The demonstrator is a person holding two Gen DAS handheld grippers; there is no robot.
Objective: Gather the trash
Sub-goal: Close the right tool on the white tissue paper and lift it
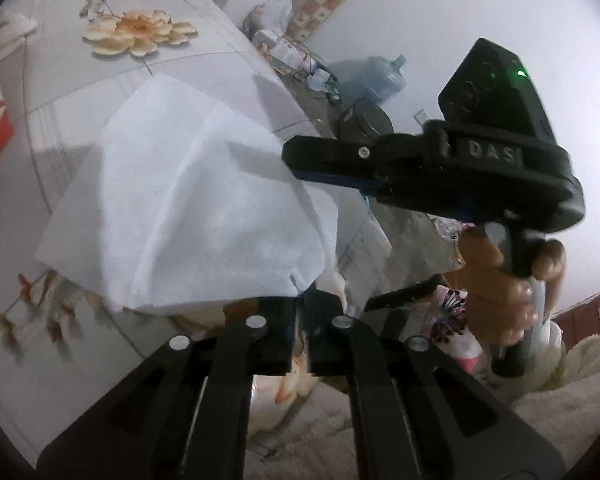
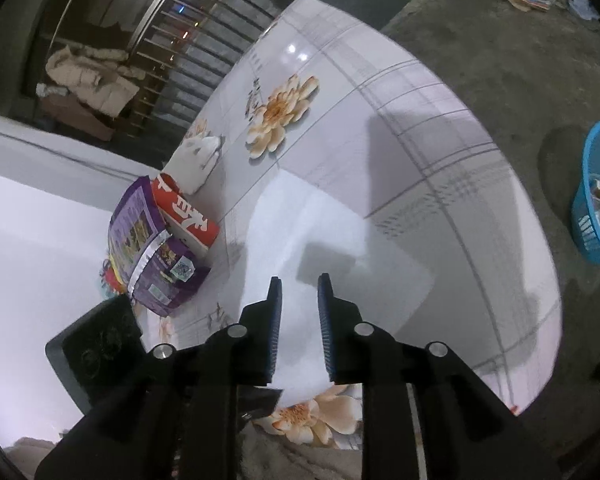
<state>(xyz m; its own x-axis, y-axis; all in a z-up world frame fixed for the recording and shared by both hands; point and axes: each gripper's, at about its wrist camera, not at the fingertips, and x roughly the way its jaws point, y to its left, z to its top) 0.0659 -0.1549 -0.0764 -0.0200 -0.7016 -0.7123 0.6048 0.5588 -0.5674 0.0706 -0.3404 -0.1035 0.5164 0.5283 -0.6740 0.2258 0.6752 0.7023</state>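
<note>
The left gripper (image 1: 299, 320) has its jaws closed on a corner of the white tissue sheet (image 1: 188, 208), lifting it off the surface (image 1: 228, 64) for disposal, while the right gripper (image 2: 299, 320), jaws parted and empty, hovers above it.

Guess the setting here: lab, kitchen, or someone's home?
Most likely a lived-in home, a dining or utility corner. A floral-print table stands on bare concrete floor, snack bags sit at its edge, a water jug lies by the wall, and a blue basket holds trash.
</note>
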